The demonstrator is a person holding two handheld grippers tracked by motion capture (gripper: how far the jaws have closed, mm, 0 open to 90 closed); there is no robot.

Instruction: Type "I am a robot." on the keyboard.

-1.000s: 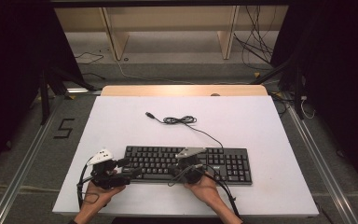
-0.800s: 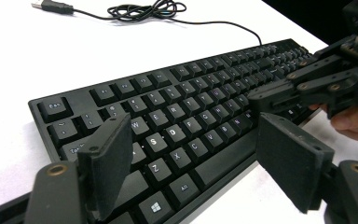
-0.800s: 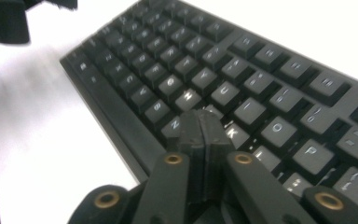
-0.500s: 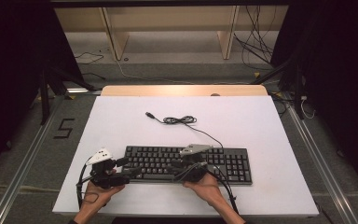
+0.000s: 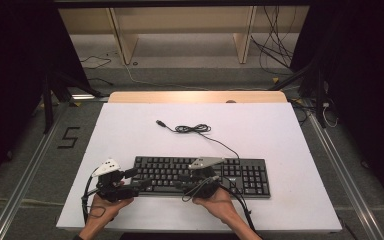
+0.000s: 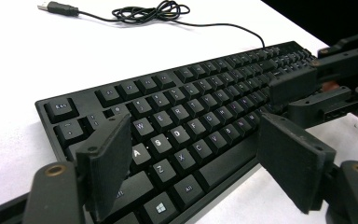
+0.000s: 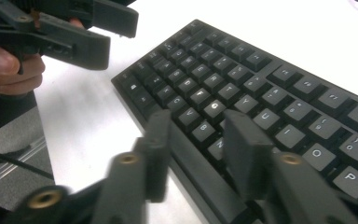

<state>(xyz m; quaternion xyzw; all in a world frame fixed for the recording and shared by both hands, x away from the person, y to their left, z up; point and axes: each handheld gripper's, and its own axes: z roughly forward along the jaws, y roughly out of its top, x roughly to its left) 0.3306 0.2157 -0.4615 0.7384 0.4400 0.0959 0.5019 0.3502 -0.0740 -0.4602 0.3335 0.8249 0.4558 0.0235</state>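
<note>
Two grippers work at the near edge of a white rectangular table, where a black full-size keyboard lies with its long axis running left to right, parallel to that edge. Its key rows face the person, the number pad at the right end. A narrow strip of bare tabletop separates the keyboard from the near edge; the far half of the table is open, apart from the keyboard's thin black cable, which runs from the back edge into a loose coil and ends in a USB plug pointing far-left. Wide clear margins lie to the left and right of the keyboard.

The left gripper sits at the keyboard's left end, held low by a hand coming from the near edge, pointing right along the keys. In the left gripper view its jaws stand wide apart above the letter and bottom rows, with nothing clamped between them.

The right gripper is over the near middle of the keyboard, held by the right hand, aimed leftward. In the right gripper view its jaws stand partly apart, having just been closing, astride the keyboard's near edge by the bottom rows; whether the pads touch the keys I cannot tell.
</note>
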